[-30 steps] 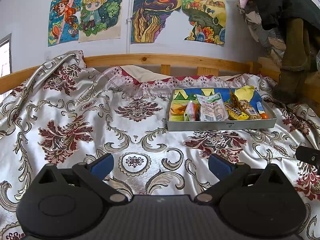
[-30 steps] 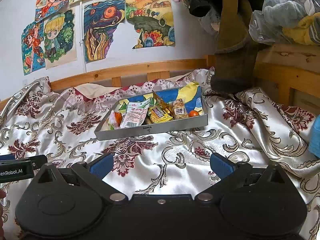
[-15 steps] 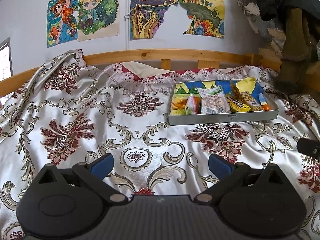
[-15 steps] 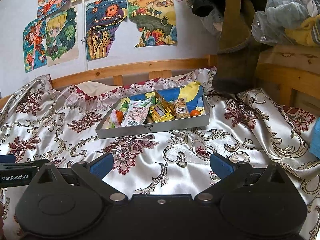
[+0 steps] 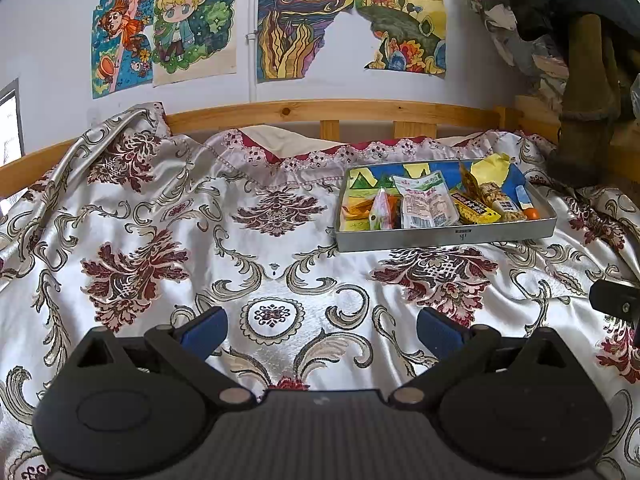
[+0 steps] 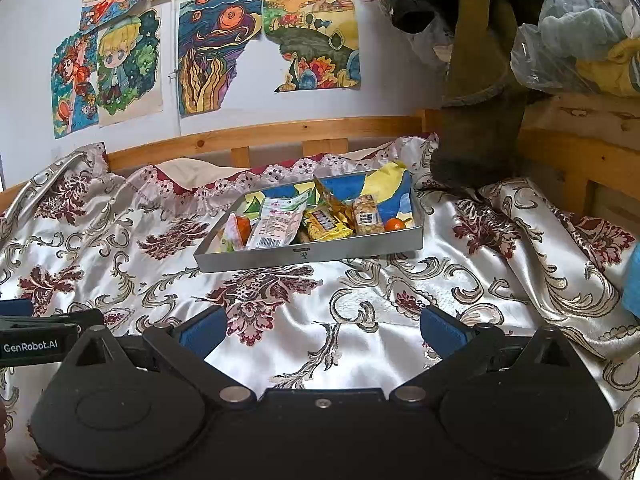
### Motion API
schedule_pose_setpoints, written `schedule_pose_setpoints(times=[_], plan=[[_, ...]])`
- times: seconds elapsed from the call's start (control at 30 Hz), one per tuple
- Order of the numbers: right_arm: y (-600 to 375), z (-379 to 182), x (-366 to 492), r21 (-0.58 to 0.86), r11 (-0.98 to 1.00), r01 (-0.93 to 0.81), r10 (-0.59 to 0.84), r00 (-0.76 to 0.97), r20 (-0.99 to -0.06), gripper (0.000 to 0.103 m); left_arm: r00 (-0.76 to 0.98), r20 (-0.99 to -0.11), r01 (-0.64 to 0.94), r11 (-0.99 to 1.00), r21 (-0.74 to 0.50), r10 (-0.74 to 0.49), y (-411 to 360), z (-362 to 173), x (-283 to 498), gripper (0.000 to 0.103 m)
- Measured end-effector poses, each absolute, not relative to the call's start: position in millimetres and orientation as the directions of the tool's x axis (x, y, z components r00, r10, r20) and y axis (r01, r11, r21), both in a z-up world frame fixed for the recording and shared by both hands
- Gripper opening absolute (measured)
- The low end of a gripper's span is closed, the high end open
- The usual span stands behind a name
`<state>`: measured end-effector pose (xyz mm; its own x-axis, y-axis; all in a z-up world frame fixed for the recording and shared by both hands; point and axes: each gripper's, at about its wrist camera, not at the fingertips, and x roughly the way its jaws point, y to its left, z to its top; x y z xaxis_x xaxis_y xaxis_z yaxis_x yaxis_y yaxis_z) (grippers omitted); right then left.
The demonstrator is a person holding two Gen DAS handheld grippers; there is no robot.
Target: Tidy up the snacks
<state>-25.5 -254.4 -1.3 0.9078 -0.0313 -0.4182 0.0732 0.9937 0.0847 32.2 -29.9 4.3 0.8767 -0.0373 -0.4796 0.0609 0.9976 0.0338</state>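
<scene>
silver-walled tray (image 5: 444,236) sits on the patterned satin bedspread (image 5: 160,240), toward the right and near the wooden bed rail (image 5: 320,110), and every snack in view lies inside it. left to right: a small pink-and-green packet (image 5: 380,212), a white-and-green pouch (image 5: 426,204), a yellow bar (image 5: 474,208), a clear pack of nutty pieces (image 5: 502,202), and a small orange fruit (image 5: 531,213) in the right corner.

over the last second both cameras have eased back and lifted a little, so the tray has slid down the frame in each view; nothing inside it has shifted. the left gripper (image 5: 320,328) and the right gripper (image 6: 322,330) both hang over bare cloth with fingers spread wide and nothing between them (the right one's edge (image 5: 614,302) shows beside the left). snacks gathered in the tray with both tools backing off would suit a finished tidy, or equally a pause before sorting them further.
</scene>
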Motion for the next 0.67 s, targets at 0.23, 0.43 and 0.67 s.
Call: schedule_pose_setpoints(times=[0.23,0.43,0.67], plan=[[-253.7,-1.8,-25.9,0.08,0.994,0.071,-0.031,0.907,-0.42,0.102,0.877,-0.48,0.056,0.998,0.033,-0.034,-28.2,3.5,32.4,0.103],[-253.1,-1.1,-25.5,0.072,0.995,0.064,-0.028,0.907,-0.421,0.102,0.878,-0.478,0.059,0.998,0.034,-0.036,-28.5,3.3,31.8,0.103],[-253.0,-1.5,-25.5,0.072,0.995,0.064,-0.028,0.906,-0.422,0.102,0.877,-0.479,0.059,0.998,0.033,-0.036,-28.7,3.3,31.8,0.103]])
